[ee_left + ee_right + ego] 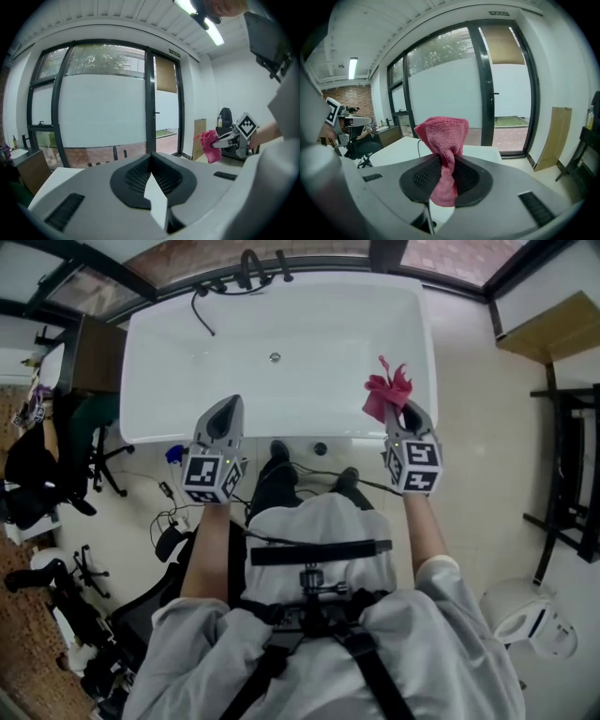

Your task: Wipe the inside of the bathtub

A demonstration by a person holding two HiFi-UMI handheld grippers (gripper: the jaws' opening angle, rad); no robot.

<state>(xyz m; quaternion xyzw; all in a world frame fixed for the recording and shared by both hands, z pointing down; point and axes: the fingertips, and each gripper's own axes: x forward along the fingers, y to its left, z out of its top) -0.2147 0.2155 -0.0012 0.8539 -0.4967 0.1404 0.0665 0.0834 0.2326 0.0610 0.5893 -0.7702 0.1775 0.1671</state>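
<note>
**Head view.** White bathtub [337, 381] at 12 o'clock of the person, its inside bare, with the drain [275, 357] mid-floor and the faucet [251, 268] on the far rim. The left gripper [226, 407] hangs over the near rim at 11 o'clock. The right gripper [404, 412] is at 1 o'clock, carrying a pink cloth [386, 395] above the tub's near right corner, apparently clear of the surface.

**Left gripper view.** Jaws pressed together, nothing between them. It looks level toward the glass doors, with the cloth-bearing gripper at 3 o'clock. The tub's inside does not show here.

**Right gripper view.** Jaws pinch the cloth at its waist, leaving a bunched head above and a tail below. Only here is the grip plain.

**Step.** Judged as cloth in hand, wiping not yet begun. The next move calls for lowering the right gripper into the tub and pressing the cloth flat against the wall.
</note>
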